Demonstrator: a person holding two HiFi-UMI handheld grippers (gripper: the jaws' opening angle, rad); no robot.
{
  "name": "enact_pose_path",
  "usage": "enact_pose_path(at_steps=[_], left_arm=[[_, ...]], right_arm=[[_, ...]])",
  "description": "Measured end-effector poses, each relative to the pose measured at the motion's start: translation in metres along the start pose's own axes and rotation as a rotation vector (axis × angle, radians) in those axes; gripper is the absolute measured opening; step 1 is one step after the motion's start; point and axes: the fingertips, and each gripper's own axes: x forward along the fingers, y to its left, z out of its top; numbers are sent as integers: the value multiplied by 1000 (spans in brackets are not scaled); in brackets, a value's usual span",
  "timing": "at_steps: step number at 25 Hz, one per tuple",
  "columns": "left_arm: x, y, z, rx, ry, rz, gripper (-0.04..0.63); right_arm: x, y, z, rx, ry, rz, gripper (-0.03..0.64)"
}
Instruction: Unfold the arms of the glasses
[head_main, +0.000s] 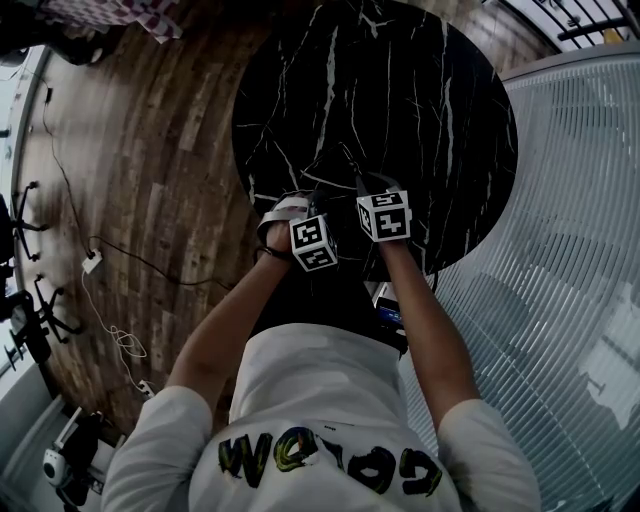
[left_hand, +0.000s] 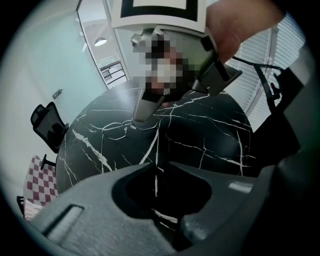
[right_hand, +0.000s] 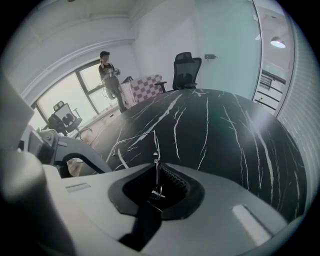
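Observation:
Thin wire-rimmed glasses (left_hand: 119, 129) lie on the black marble round table (head_main: 400, 90), near its front edge. My left gripper (left_hand: 157, 167) is shut on one thin arm of the glasses (left_hand: 157, 150), which runs straight away from the jaws toward the lenses. My right gripper (left_hand: 142, 114) pinches the frame at the lens end; in its own view the right gripper (right_hand: 156, 167) is shut on a thin wire with a hinge (right_hand: 157, 192). In the head view the left gripper (head_main: 298, 207) and right gripper (head_main: 375, 187) sit close together; the glasses are barely visible there.
A ribbed white wall (head_main: 580, 250) curves round the table's right side. Wooden floor with cables (head_main: 110, 260) lies to the left. A black office chair (right_hand: 186, 70), a checkered seat (right_hand: 145, 85) and a person (right_hand: 111, 80) by the window stand beyond the table.

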Motion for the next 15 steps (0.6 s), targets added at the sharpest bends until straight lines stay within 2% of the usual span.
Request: enact_pose_path(at_steps=[8, 15], left_arm=[[-4, 9, -1, -23, -19, 40, 92], [-24, 14, 17, -77, -97, 53, 100]], right_arm=[[-7, 0, 3, -6, -20, 11, 69], [-25, -9, 9, -1, -62, 2, 78]])
